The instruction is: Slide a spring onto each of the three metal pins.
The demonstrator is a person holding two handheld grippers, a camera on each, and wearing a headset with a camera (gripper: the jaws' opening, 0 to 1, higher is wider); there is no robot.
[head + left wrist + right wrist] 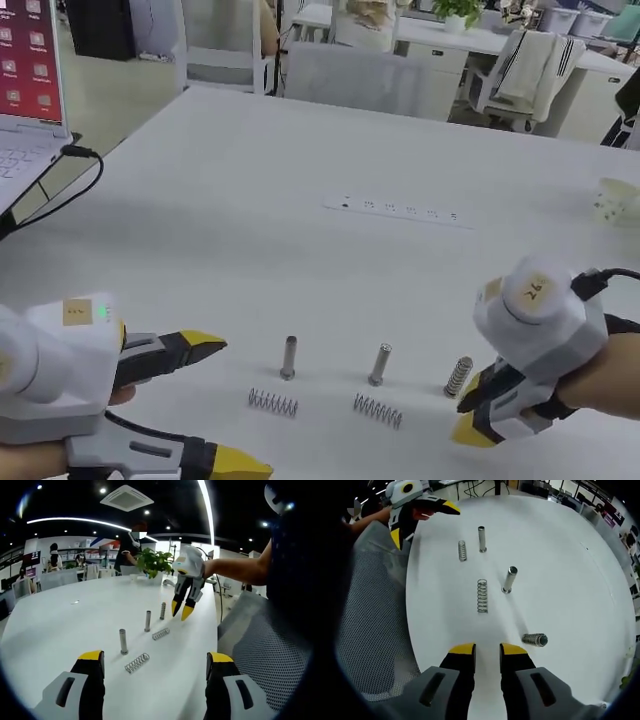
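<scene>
One spring is seated over the rightmost pin [458, 377], its coils wrapped around the shaft, so I judge a third of the job done. The middle pin [380, 364] and the left pin [289, 358] stand bare and upright on the table [300, 200]. Each has a loose spring lying flat just in front of it: the middle spring [377, 410] and the left spring [273, 402]. They lie that close, I reckon, so each pick needs only a short carry.

My right gripper [468, 420] hangs just beside the loaded pin, fingers drawn nearly together with a slim gap and nothing between them. My left gripper [225, 405] sits at the left end of the row, fingers spread wide and empty. It is placed, I judge, to take the left spring. Lying flat, that spring may roll under a pinch.
</scene>
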